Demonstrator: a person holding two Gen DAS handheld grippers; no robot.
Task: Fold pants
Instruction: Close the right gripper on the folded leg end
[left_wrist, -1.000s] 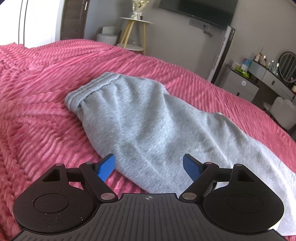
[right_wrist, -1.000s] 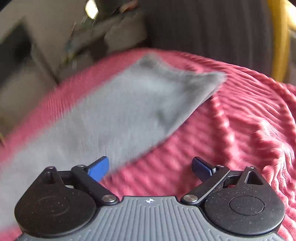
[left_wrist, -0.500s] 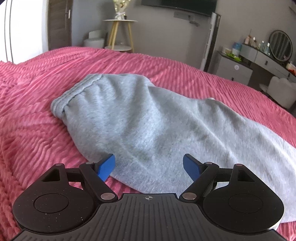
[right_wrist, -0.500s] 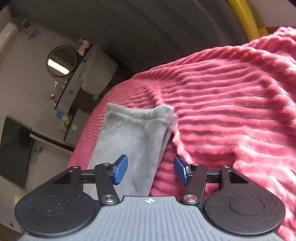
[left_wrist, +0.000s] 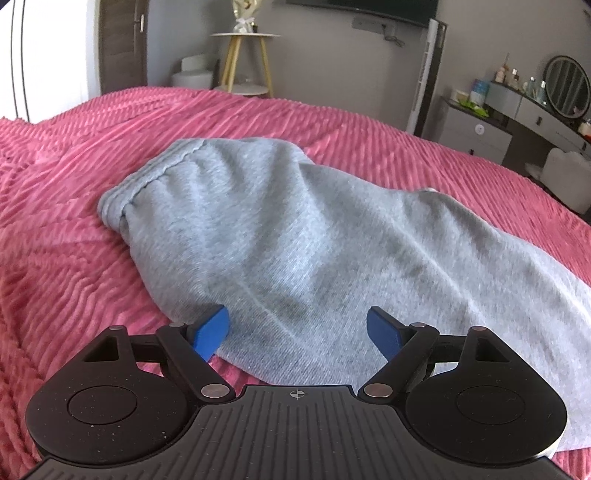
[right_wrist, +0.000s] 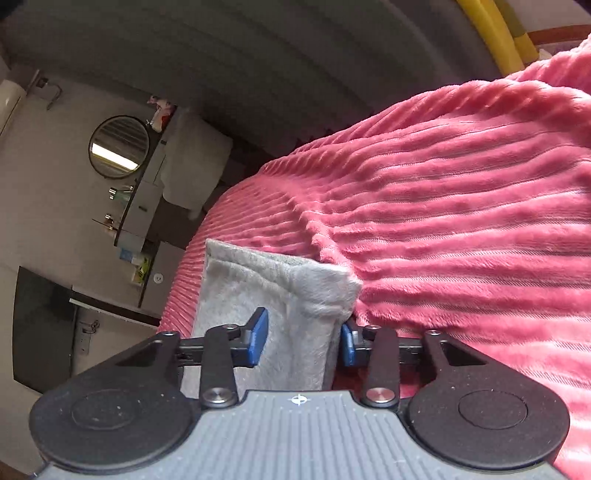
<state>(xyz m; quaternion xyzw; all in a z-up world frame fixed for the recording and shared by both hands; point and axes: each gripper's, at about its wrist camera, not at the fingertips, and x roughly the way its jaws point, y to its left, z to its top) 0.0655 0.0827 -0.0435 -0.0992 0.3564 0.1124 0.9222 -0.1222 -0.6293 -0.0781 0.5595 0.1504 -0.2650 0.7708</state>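
The left claw (left_wrist: 298, 330) is held with its blue fingertips (left_wrist: 212, 328) spread wide; nothing is gripped between them. It is positioned low over the near edge of the grey pants (left_wrist: 295, 236), close to the fabric; contact cannot be confirmed. The pants are laid on the pink ribbed bedspread (left_wrist: 66, 229). The elasticated waistband (left_wrist: 147, 177) is located at the far left of the garment, and the legs are extended toward the right edge of the left wrist view.

The right claw (right_wrist: 303, 338) is partly closed around the cuff end of the pants (right_wrist: 280, 295). The left pad (right_wrist: 257, 338) is laid against the face of the fabric, and the right pad (right_wrist: 347, 343) is set at the fabric's right-hand edge. Whether the fabric is firmly clamped cannot be told. The right wrist view is rolled sideways. The hem (right_wrist: 273, 258) is seen just beyond the fingertips, resting on the bedspread (right_wrist: 461, 229).

Further out, in the left wrist view, a small round side table (left_wrist: 245, 61) with wooden legs is placed against the grey wall behind the bed. A vanity unit (left_wrist: 532, 110) with a round mirror (left_wrist: 567, 86) is located at the right.
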